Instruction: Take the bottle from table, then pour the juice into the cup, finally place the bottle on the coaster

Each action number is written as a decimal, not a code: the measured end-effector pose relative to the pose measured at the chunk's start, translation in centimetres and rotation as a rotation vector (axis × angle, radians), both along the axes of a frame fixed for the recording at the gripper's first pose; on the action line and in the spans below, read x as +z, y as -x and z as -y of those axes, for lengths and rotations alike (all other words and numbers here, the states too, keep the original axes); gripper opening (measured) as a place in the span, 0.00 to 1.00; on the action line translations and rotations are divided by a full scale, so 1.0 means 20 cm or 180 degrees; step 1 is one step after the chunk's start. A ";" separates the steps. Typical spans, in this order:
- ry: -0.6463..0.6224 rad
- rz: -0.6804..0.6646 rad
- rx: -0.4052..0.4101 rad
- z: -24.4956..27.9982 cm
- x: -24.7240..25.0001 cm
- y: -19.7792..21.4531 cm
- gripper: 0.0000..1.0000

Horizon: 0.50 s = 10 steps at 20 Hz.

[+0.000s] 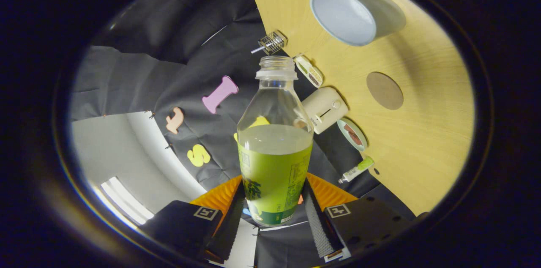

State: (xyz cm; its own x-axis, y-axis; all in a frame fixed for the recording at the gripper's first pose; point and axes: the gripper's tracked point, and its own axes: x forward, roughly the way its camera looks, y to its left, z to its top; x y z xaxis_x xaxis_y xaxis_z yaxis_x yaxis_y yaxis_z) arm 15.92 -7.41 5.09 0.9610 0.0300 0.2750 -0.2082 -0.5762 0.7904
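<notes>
My gripper (274, 204) is shut on a clear, uncapped bottle (274, 141) with a green label, both fingers pressing its lower part. Pale juice fills it to about the top of the label. The whole view is rolled, so the wooden table (422, 141) slopes away beyond the bottle. A light blue cup (353, 14) with a handle stands on the table beyond the bottle's open mouth and off to one side of it. A round brown coaster (384, 90) lies flat on the table between the cup and my fingers, apart from the bottle.
Along the table's back edge by the booth wall sit a small wire basket (272, 42), a cream toaster-like box (324, 109), a small round dish (351, 134), a flat packet (308, 71) and a small green-tipped tube (357, 169).
</notes>
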 end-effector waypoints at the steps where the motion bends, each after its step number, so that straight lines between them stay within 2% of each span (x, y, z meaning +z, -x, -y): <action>1: 0.0002 -0.0003 0.0000 0.00 0.00 0.00 0.77; 10: 0.0469 -0.0149 -0.0047 -0.03 -0.08 0.00 0.77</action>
State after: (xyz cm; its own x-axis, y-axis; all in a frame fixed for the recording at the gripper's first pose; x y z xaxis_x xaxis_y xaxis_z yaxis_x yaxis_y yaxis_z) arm 15.97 -6.85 3.57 0.9733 0.0524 0.2234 -0.1767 -0.4505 0.8751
